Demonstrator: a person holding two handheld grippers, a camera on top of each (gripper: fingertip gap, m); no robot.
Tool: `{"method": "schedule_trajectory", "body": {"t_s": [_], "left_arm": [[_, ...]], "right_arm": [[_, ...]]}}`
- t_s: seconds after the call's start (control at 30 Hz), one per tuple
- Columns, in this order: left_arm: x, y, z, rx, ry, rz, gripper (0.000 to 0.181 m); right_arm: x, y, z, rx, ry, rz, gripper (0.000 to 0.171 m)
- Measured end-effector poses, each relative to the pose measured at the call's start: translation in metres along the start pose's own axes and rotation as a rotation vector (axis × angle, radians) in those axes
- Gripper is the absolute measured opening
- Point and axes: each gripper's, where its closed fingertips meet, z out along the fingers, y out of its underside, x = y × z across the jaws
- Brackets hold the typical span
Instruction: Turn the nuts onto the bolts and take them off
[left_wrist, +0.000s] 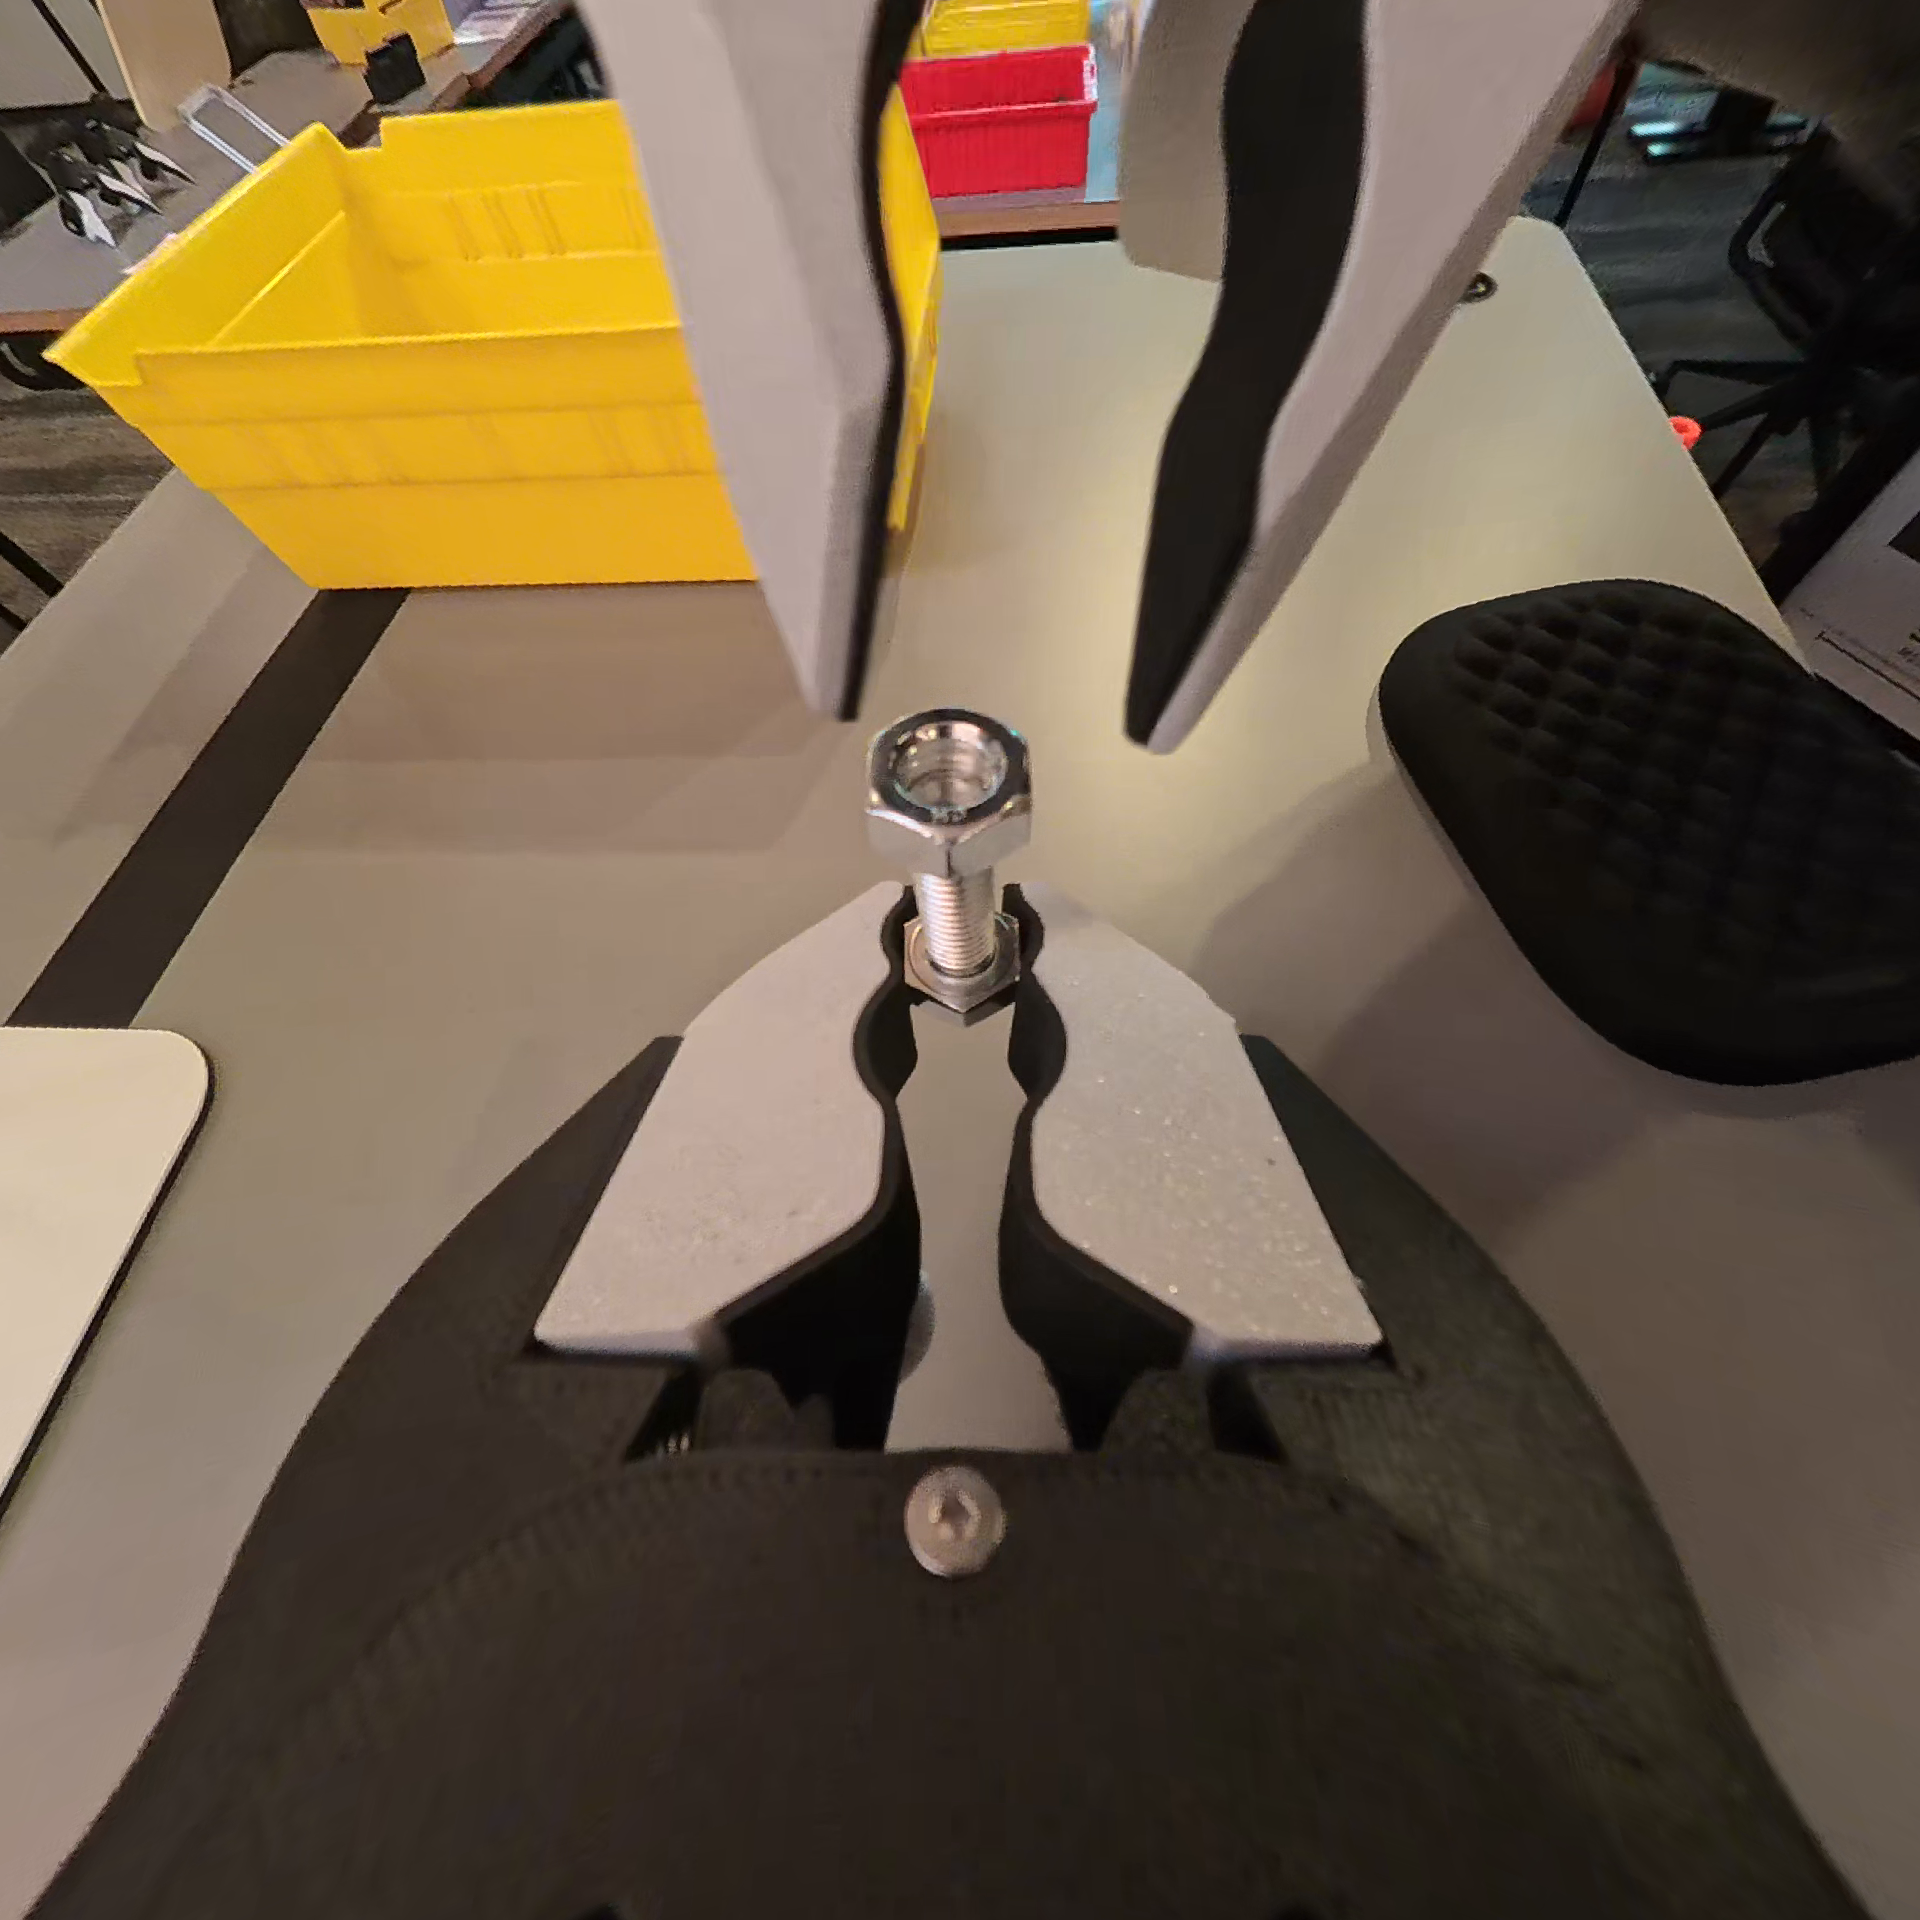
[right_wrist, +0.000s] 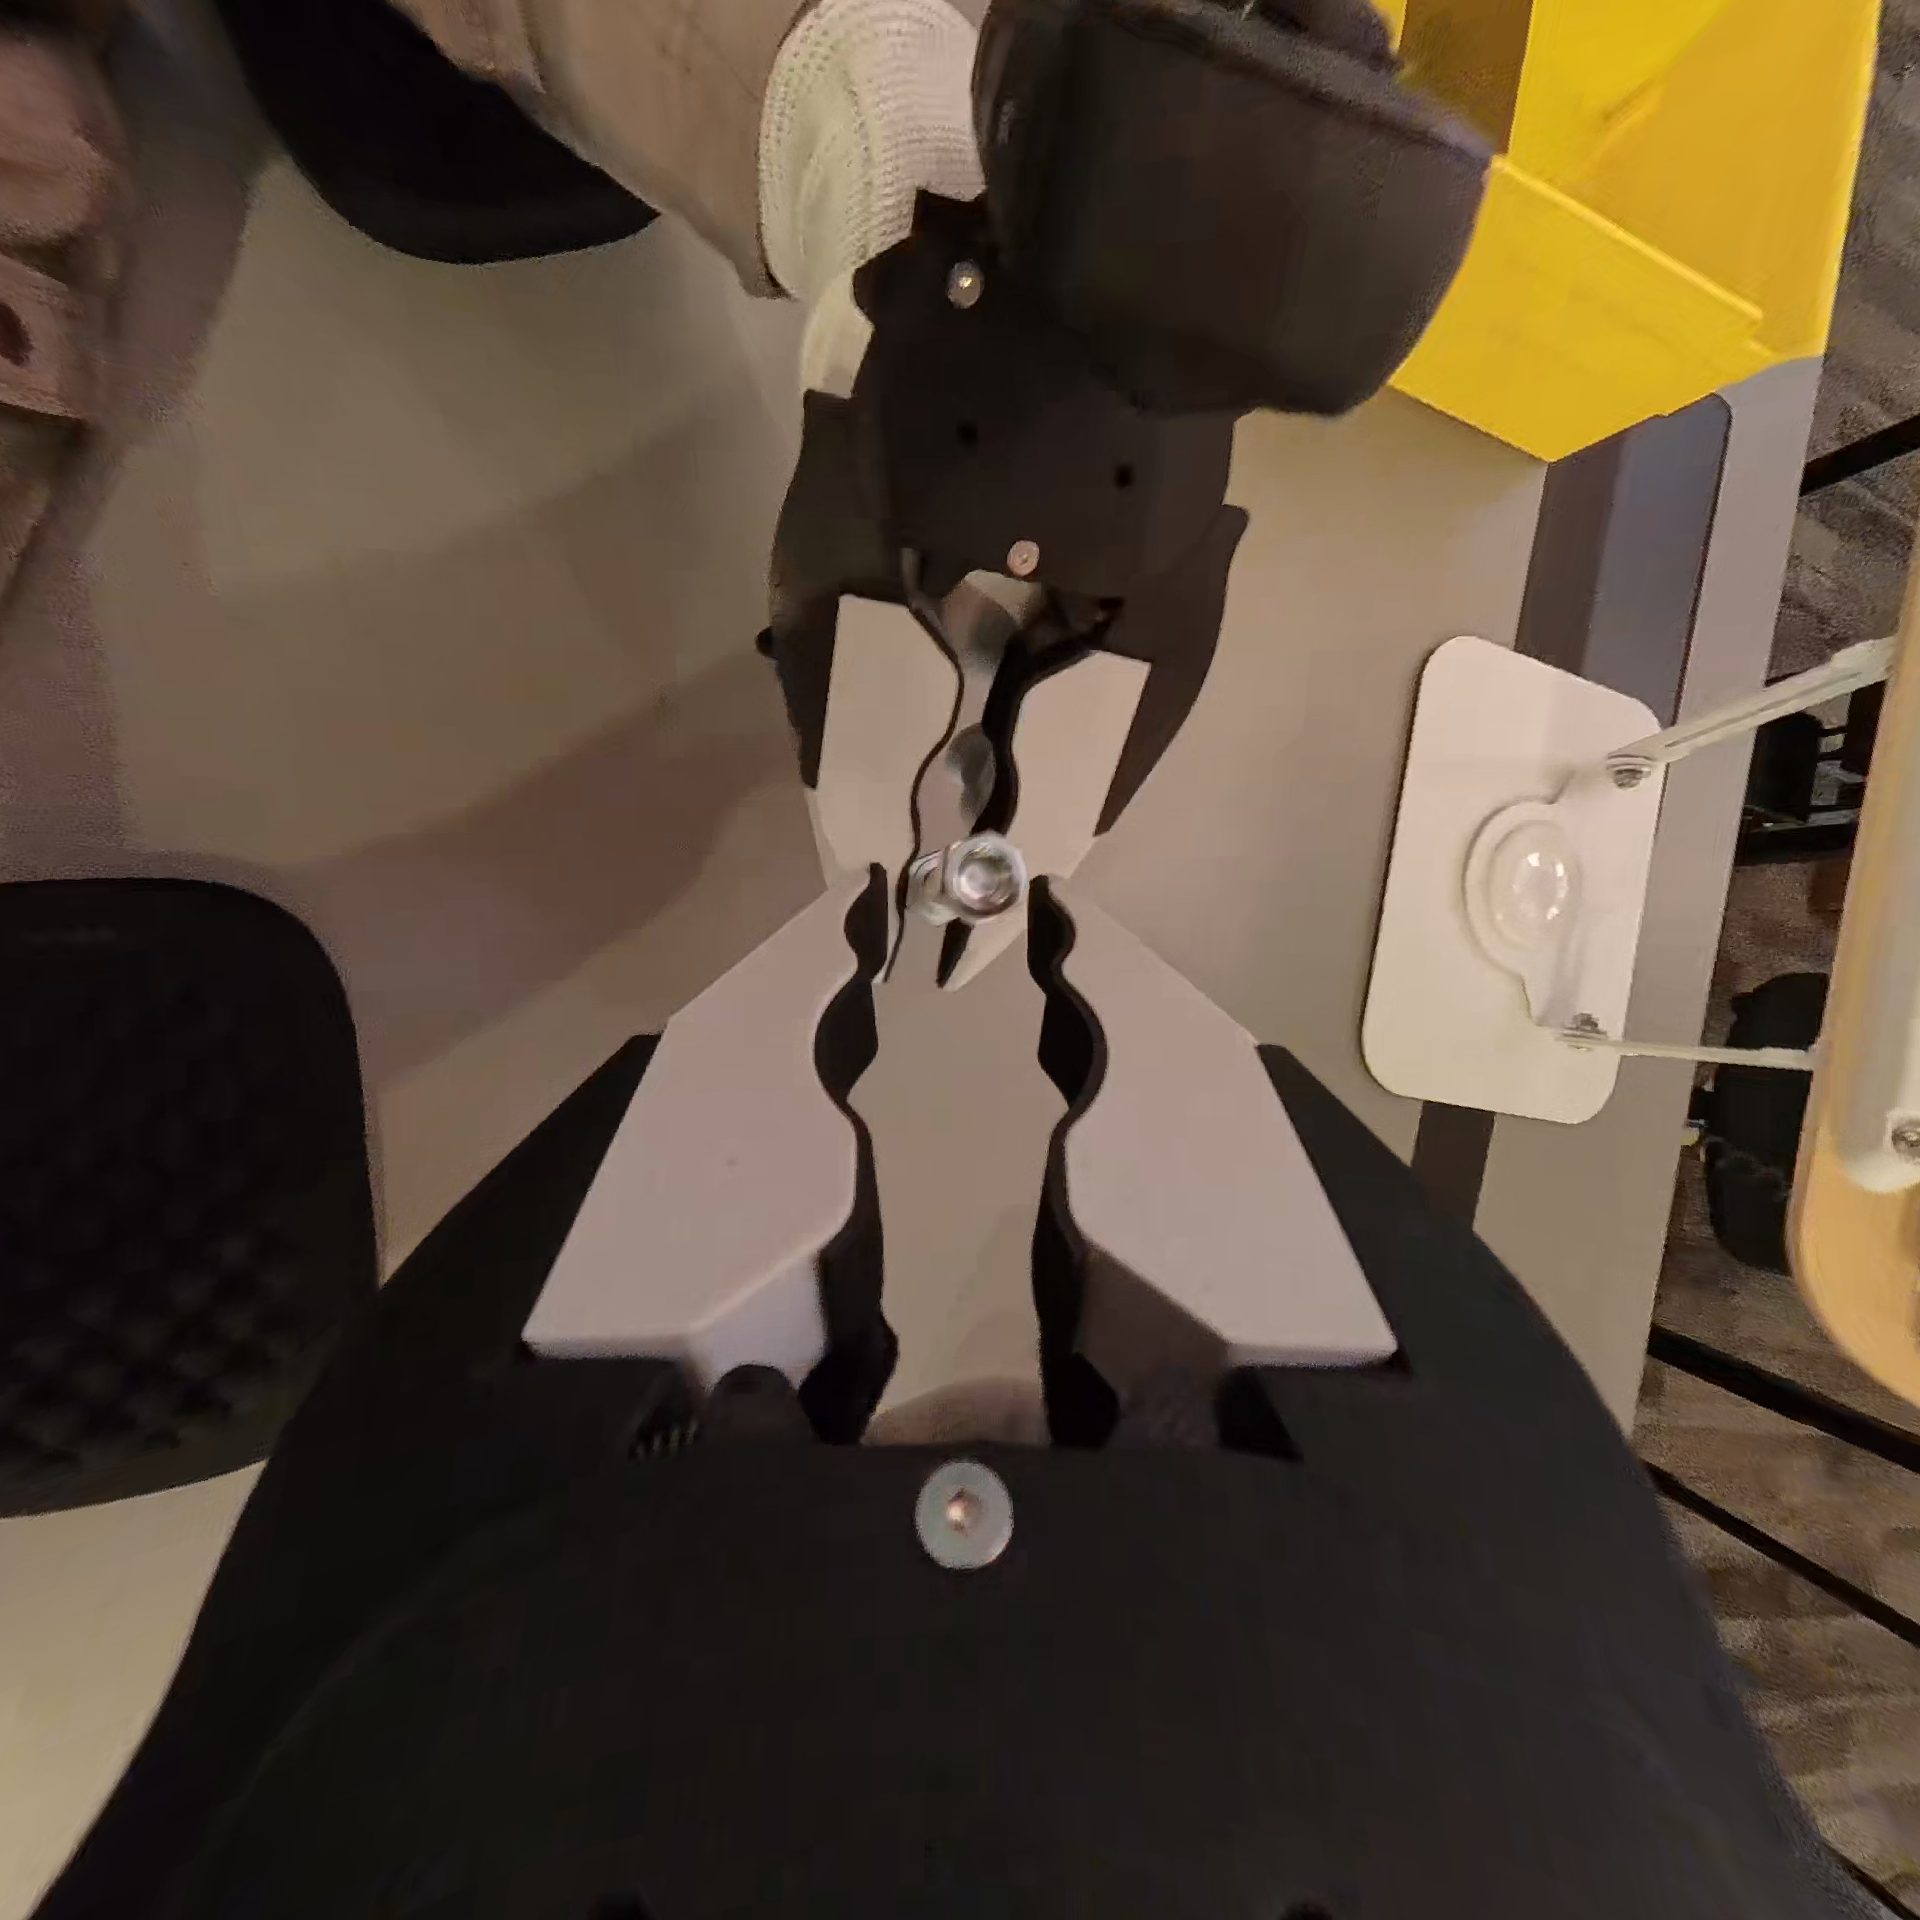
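The left hand-held gripper (left_wrist: 958, 961) is closed on the head end of 1 bolt (left_wrist: 954, 930) and holds it upright above the table (left_wrist: 540, 831). Its jaws are nearly together, with only the bolt head and the lower shank between the fingertips. A second, thinner hex piece sits at the base of the shank, against the fingertips; whether it is the bolt head or another nut cannot be told.

1 nut (left_wrist: 948, 784) sits at the top of the threaded shank. The threads below it are bare, so it appears engaged by only a few turns, or nearly run off.

The right hand-held gripper (left_wrist: 992, 727) points down from above. Its jaws stand open, 1 fingertip to each side of the nut and just clear of it. It grips nothing. In the right wrist view the nut (right_wrist: 971, 883) lies between the open tips of this gripper (right_wrist: 961, 904).

Step in hand: positioning for a grip on the nut. The direction of turn, on or off, cannot be determined from these views.

Next move, by judgement: close the right jaws on 2 opposite flats of the nut, then rotate about the bolt axis while the left grip resists turning. An off-axis pull risks tilting the bolt in the left jaws.

A yellow bin (left_wrist: 436, 374) stands on the table beyond.
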Motion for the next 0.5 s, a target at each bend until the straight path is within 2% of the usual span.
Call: {"method": "schedule_trajectory", "body": {"t_s": [0.03, 0.2, 0.3, 0.5], "left_arm": [[0.0, 0.0, 0.0, -0.001, 0.0, 0.002, 0.014], [0.0, -0.001, -0.001, 0.001, -0.001, 0.004, 0.014], [-0.002, 0.0, -0.001, -0.005, -0.013, 0.007, 0.014], [-0.008, 0.001, -0.001, -0.008, -0.046, 0.0, 0.014]], "right_arm": [[0.002, -0.001, 0.001, -0.014, -0.003, -0.015, 0.025], [0.003, 0.001, 0.006, -0.079, -0.056, -0.05, 0.022], [0.004, 0.004, 0.009, -0.108, -0.068, -0.04, 0.016], [0.008, 0.006, 0.011, -0.114, -0.051, 0.024, 0.015]]}}
